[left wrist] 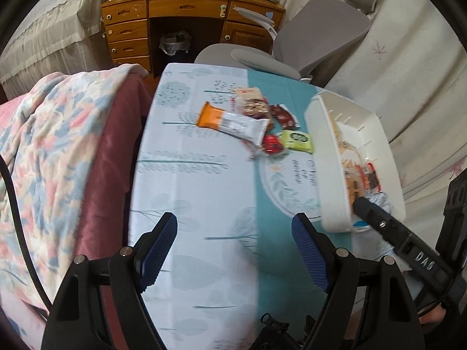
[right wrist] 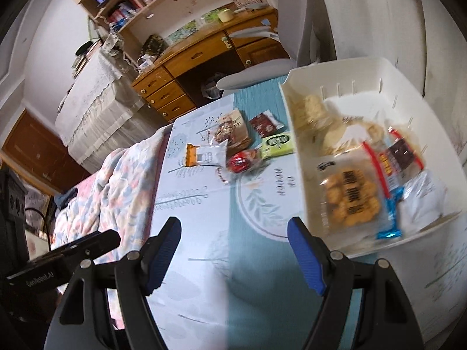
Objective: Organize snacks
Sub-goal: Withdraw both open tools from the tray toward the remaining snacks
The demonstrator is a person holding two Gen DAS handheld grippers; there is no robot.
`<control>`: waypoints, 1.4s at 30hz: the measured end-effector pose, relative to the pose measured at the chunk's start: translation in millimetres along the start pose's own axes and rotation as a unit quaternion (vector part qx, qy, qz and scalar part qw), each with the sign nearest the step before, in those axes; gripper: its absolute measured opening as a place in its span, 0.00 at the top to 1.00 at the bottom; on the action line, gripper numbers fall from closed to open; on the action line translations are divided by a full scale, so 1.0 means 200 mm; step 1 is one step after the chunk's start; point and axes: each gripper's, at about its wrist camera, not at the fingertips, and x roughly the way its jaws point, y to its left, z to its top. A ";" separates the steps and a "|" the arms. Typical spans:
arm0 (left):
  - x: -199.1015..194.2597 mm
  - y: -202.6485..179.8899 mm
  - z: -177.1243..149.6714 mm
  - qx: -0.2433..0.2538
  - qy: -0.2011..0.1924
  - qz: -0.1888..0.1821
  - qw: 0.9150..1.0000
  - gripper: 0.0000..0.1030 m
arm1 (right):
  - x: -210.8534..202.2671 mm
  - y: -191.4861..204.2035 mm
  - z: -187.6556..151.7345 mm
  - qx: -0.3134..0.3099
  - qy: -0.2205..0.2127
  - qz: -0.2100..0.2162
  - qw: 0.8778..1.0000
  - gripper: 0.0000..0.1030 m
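Several snacks lie loose on the table's patterned cloth point(left wrist: 204, 192): an orange and white bar point(left wrist: 230, 121), a brown cookie pack point(left wrist: 252, 103), a dark red packet point(left wrist: 281, 115), a round red sweet point(left wrist: 273, 144) and a green packet point(left wrist: 297, 140). A white bin point(left wrist: 329, 157) at the right holds several snack packs, among them a cracker bag point(right wrist: 350, 198). My left gripper point(left wrist: 235, 248) is open and empty over the near cloth. My right gripper point(right wrist: 235, 250) is open and empty, beside the bin point(right wrist: 297, 134). The bar point(right wrist: 205, 154) and green packet point(right wrist: 277, 144) also show in the right wrist view.
A bed with a floral quilt point(left wrist: 58, 151) borders the table on the left. A grey office chair point(left wrist: 315, 38) stands behind the table, with a wooden desk point(left wrist: 186, 8) beyond. A white curtain point(left wrist: 417, 67) hangs at the right.
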 end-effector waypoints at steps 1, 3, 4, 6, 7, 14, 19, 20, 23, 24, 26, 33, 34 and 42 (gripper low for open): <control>0.00 0.03 0.02 0.006 0.001 -0.005 1.000 0.23 | 0.01 0.03 0.00 0.005 -0.001 -0.003 1.000 0.26; 0.00 0.10 0.06 0.016 -0.003 -0.016 1.000 0.23 | 0.03 0.08 0.02 0.009 -0.003 -0.015 1.000 0.26; 0.01 0.13 0.08 0.018 -0.005 -0.023 1.000 0.23 | 0.04 0.10 0.03 0.009 -0.005 -0.023 1.000 0.26; 0.03 0.19 0.12 0.024 0.000 -0.034 0.999 0.23 | 0.06 0.14 0.05 0.006 -0.014 -0.033 0.999 0.26; 0.04 0.20 0.14 0.028 0.001 -0.034 0.999 0.23 | 0.06 0.16 0.06 0.005 -0.019 -0.035 0.999 0.26; 0.17 0.27 0.28 0.038 -0.003 -0.022 0.999 0.18 | 0.14 0.20 0.14 -0.012 -0.020 -0.050 0.998 0.26; 0.30 0.30 0.34 0.023 -0.001 -0.008 1.000 0.15 | 0.23 0.19 0.20 -0.036 -0.012 -0.050 0.998 0.26; 0.34 0.30 0.36 0.018 0.002 -0.003 1.000 0.15 | 0.26 0.18 0.21 -0.042 -0.009 -0.051 0.998 0.26; 0.42 0.31 0.39 0.011 0.007 0.001 1.000 0.15 | 0.32 0.16 0.24 -0.050 -0.002 -0.043 0.998 0.26; 0.44 0.31 0.40 0.012 0.007 0.003 1.000 0.14 | 0.34 0.16 0.25 -0.053 -0.001 -0.043 0.998 0.26; 0.49 0.31 0.42 0.014 0.007 0.010 1.000 0.14 | 0.40 0.15 0.27 -0.060 0.006 -0.039 0.997 0.26; 0.66 0.31 0.48 0.011 0.009 0.022 1.000 0.14 | 0.54 0.12 0.33 -0.075 0.020 -0.036 0.996 0.19; 0.68 0.30 0.48 0.011 0.009 0.022 1.000 0.14 | 0.55 0.12 0.34 -0.081 0.022 -0.038 0.996 0.18; 0.81 0.24 0.58 0.005 0.009 0.011 1.000 0.14 | 0.66 0.12 0.37 -0.140 0.039 -0.045 0.988 0.18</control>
